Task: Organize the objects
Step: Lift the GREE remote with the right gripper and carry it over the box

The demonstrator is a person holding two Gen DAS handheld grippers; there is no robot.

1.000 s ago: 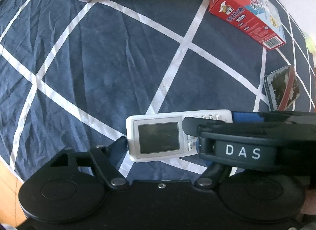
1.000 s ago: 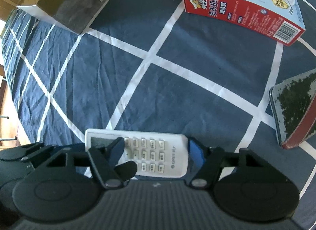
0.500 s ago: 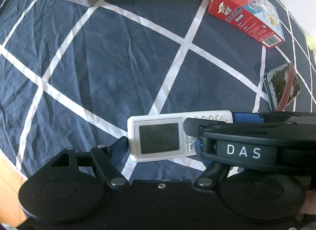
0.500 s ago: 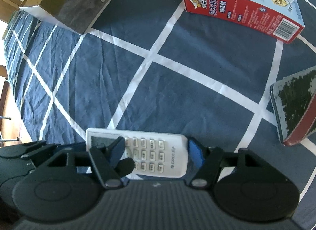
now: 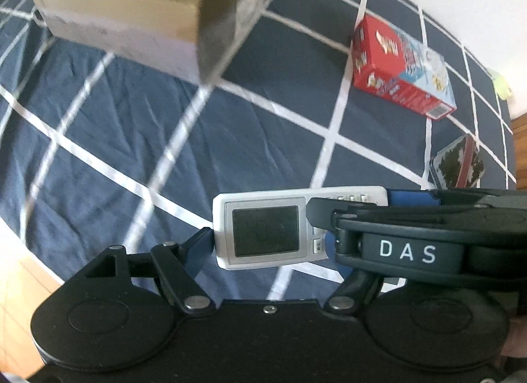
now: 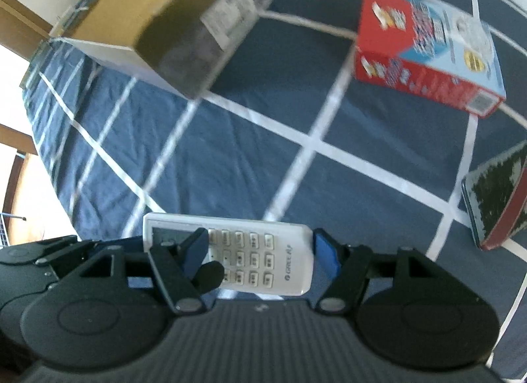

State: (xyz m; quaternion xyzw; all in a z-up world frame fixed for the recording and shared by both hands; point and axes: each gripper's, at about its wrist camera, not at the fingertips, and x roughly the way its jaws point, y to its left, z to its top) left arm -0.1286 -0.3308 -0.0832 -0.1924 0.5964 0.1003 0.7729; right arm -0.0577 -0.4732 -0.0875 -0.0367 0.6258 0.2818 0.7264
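1. Remote control [image 5: 270, 233] carried off the navy checked bedspread [image 5: 108, 149], gripped at both ends at once; probably shared this way so the long white body stays level, screen and keys facing up, rather than tipping from a one-ended pinch.
2. Left gripper [image 5: 268, 244] partly closed across the screen end; one blue pad against the remote's short edge in the left wrist view, the opposite finger mostly hidden behind the other tool's dark body marked DAS; clamped on the remote, not gaping.
3. Right gripper [image 6: 260, 253] likewise narrowed onto the keypad end; blue pad touching the rounded end by the maker's logo, the other finger overlapping the face near the display; grip looks firm, though the contact under that finger cannot be made out.
4. Remote now clear of the cloth, with bedspread visible beneath it in both views; background blurred.
5. Cardboard box [image 6: 158, 30] lying near the far edge of the bed; red detergent carton [image 6: 425, 53] farther right, well apart from it; tin with a dark speckled lid [image 6: 497, 192] near the right edge; all three resting on the bedspread, untouched.
6. Likely step: carrying the remote toward a tidier spot; destination not shown; main risk judged to be twisting between two grips if the hands drift apart.
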